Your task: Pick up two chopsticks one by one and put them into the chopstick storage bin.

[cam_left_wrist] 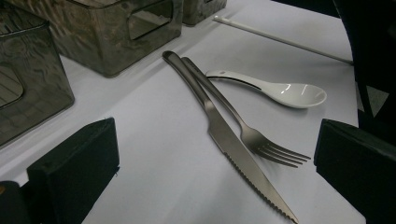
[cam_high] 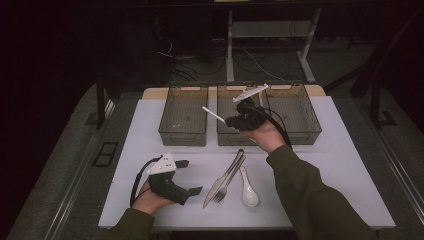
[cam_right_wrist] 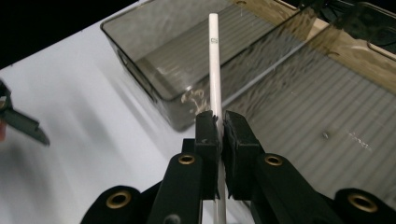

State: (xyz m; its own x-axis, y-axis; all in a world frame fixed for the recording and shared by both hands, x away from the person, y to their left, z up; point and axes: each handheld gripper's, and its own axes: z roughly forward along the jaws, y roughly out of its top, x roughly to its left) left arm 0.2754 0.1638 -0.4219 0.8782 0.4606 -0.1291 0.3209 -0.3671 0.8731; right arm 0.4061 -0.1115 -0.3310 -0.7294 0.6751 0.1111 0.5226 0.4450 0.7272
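Pinching a white chopstick (cam_right_wrist: 215,70) tight between its jaws above the near wall of the middle bin (cam_high: 235,137), the right hand-held gripper (cam_high: 239,120) should level the stick, clear the rim, then release low inside, while the left hand-held gripper (cam_high: 186,176) rests wide open on the bench (cam_high: 320,165).

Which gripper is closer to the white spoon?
The left. The left gripper rests open on the table just beside the white spoon, while the right gripper holds a white stick over the bins.
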